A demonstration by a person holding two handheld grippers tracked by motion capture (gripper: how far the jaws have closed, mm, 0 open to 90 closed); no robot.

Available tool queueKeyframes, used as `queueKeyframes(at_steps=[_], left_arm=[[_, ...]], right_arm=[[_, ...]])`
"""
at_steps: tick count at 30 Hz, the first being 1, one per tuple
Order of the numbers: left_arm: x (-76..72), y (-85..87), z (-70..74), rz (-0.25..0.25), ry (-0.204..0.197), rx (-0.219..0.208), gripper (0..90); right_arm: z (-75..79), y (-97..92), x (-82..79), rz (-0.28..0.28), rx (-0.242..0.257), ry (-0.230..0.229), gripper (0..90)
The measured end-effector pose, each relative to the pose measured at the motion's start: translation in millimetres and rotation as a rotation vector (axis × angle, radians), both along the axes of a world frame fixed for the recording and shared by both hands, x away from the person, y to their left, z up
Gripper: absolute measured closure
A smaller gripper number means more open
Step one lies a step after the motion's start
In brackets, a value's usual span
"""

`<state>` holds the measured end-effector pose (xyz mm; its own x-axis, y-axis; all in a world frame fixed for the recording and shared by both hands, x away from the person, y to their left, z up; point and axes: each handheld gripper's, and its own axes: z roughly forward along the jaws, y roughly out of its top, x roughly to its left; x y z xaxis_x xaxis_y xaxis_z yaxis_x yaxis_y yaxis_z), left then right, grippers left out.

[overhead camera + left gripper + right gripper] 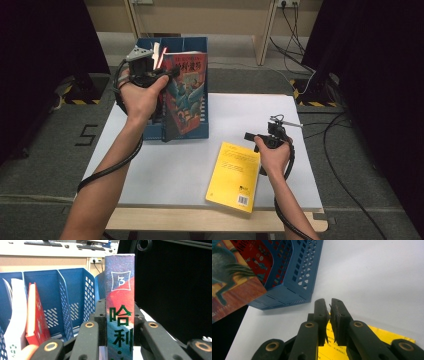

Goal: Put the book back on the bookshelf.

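Note:
A thick book [186, 97] with a red and teal illustrated cover stands upright at the blue file rack [197, 44], at its right compartment. My left gripper [165, 75] is shut on it. In the left gripper view the book's spine [120, 290] rises between the two black jaws of that gripper [118, 305]. A yellow book [234, 175] lies flat near the table's front edge. My right gripper [250, 136] hovers just above its far corner, pointing left. Its jaws [330, 302] are shut with nothing between them, and the yellow book [387, 336] shows beneath.
The rack [75, 290] has several compartments; a white book [15, 315] and a red book [37, 320] stand in the left ones. The white table [250, 110] stretches right of the rack. Cables trail on the grey floor [320, 100] at the right.

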<state>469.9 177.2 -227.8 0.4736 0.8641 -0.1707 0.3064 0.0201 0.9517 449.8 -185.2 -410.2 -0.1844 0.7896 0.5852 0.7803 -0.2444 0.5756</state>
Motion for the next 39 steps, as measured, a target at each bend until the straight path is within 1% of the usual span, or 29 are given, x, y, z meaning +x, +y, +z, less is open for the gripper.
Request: queueKeyframes(at_steps=[1,4,6,8,11,12,13,14,15,20,22,23,25,29,31,32,34,36,37,39], left_arm=[[1.4,-0.1,0.4,0.005,-0.003,-0.002,74.4],[5.1,-1.6,1.3,0.021,-0.012,-0.005,74.4],[7.5,-3.3,1.7,0.029,-0.017,-0.004,74.4],[10.3,-4.9,2.0,0.034,-0.020,0.001,74.4],[15.3,-7.8,1.4,0.045,-0.023,0.003,74.4],[17.0,-8.9,0.9,0.049,-0.026,0.007,74.4],[18.8,-9.9,0.3,0.050,-0.026,0.010,74.4],[20.6,-10.8,-0.4,0.053,-0.028,0.011,74.4],[22.4,-11.7,-1.1,0.055,-0.028,0.012,74.4],[31.4,-15.4,-5.9,0.071,-0.033,0.014,74.4],[35.3,-16.7,-8.1,0.078,-0.036,0.013,74.4],[37.0,-17.2,-9.0,0.082,-0.038,0.019,74.4],[40.5,-18.3,-10.6,0.088,-0.042,0.012,74.4],[46.4,-21.0,-12.1,0.101,-0.040,0.017,74.4],[49.5,-22.4,-13.1,0.104,-0.043,0.015,74.4],[50.9,-23.0,-13.6,0.105,-0.044,0.016,74.4],[53.5,-24.1,-15.0,0.111,-0.048,0.013,74.4],[56.2,-25.6,-16.3,0.115,-0.048,0.014,74.4],[57.7,-26.1,-16.8,0.118,-0.045,0.017,74.3],[60.1,-26.9,-18.4,0.126,-0.043,0.019,74.4]], right_arm=[[-0.3,-0.2,0.0,-0.001,0.002,-0.005,83.6],[0.3,-0.9,-0.5,-0.001,0.001,0.001,83.6],[0.1,-1.4,-0.5,-0.001,-0.004,-0.001,83.7],[-0.3,-1.3,-0.6,-0.003,0.004,0.001,83.7],[-1.5,-1.9,-0.5,-0.003,-0.003,0.000,83.7],[-2.0,-1.9,-0.6,-0.006,0.002,-0.001,83.7],[-2.7,-2.7,-0.6,-0.002,-0.004,-0.003,83.7],[-2.6,-2.6,-1.1,-0.006,0.003,0.004,83.7],[-3.7,-3.4,-0.9,-0.004,-0.002,-0.006,83.7],[-2.9,-5.7,-2.6,-0.008,-0.009,-0.003,83.5],[-3.5,-6.5,-2.5,-0.010,-0.008,-0.009,83.3],[-3.7,-6.7,-2.6,-0.011,-0.011,-0.009,82.9],[-4.2,-6.9,-3.1,-0.012,-0.015,-0.013,82.4],[-6.2,-6.6,-3.9,-0.015,-0.020,-0.017,81.1],[-7.3,-6.3,-4.2,-0.015,-0.040,-0.024,80.5],[-7.7,-5.3,-4.5,-0.017,-0.041,-0.026,79.9],[-8.5,-4.6,-5.0,-0.012,-0.058,-0.038,78.1],[-9.5,-3.9,-5.7,-0.010,-0.085,-0.058,76.9],[-9.8,-3.3,-6.3,-0.011,-0.093,-0.060,76.6],[-11.1,-3.1,-7.2,-0.009,-0.100,-0.065,76.6]])
